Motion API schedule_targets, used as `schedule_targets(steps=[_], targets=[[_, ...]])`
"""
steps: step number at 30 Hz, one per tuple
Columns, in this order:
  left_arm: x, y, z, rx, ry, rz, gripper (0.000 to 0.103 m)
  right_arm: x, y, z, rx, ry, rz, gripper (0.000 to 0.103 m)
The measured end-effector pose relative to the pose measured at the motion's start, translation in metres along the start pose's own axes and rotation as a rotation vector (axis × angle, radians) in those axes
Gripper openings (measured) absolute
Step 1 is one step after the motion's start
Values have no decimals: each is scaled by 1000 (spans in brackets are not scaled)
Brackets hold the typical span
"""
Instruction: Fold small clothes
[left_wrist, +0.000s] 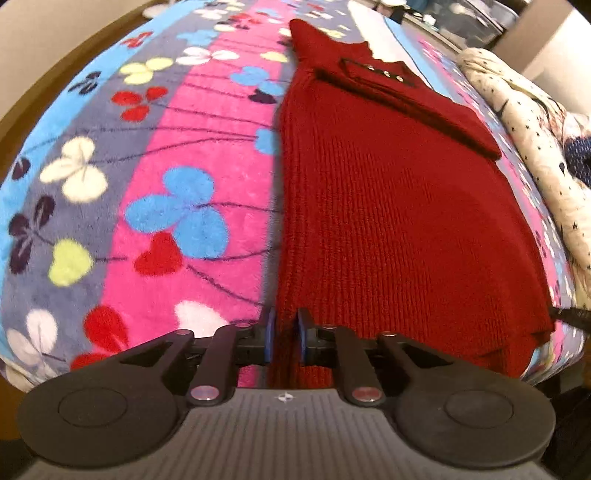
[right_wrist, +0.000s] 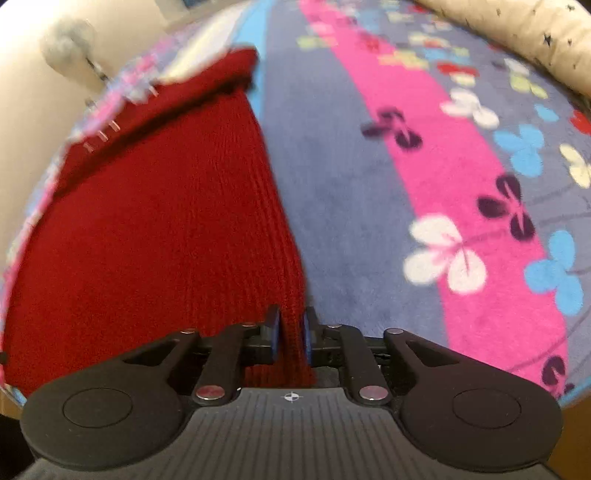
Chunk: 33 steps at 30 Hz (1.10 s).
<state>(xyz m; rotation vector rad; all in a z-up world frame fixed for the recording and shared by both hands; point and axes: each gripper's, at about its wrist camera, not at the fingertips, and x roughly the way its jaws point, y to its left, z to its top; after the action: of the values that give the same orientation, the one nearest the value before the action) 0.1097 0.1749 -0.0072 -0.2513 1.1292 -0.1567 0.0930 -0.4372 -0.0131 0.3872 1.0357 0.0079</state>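
Red knit sweater (left_wrist: 399, 221) on floral fleece blanket (left_wrist: 166, 184); left gripper (left_wrist: 283, 338) and right gripper (right_wrist: 291, 338) each clamp a hem corner, ready to fold lengthwise.

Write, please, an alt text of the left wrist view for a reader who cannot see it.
The left gripper is shut on the near left corner of a dark red knitted sweater, which lies flat with one sleeve folded across it. Under it is a fleece blanket with pink, blue and grey stripes and butterfly shapes. A cream star-print cloth lies at the right edge.
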Motion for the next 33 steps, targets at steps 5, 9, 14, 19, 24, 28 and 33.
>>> schedule_targets(steps=[5,9,14,19,24,28,33], targets=[[16,-9,-3,48,56,26,29,9,3,3,-14,25,-49,41],[17,-15,-5,80,50,35,30,11,6,-2,-46,31,-47,44],[18,-20,-7,101,41,44,18,10,10,-4,-80,39,-23,43],[2,-29,-9,170,-39,45,12,-4,10,-3,-90,-13,46,10],[-5,-23,-7,127,-58,-13,13,-17,-12,0,30,-60,93,11],[19,-25,-9,140,49,55,17,3,0,-6,-47,46,39,20],[20,-27,-8,142,48,56,18,7,7,-6,-76,55,21,22]])
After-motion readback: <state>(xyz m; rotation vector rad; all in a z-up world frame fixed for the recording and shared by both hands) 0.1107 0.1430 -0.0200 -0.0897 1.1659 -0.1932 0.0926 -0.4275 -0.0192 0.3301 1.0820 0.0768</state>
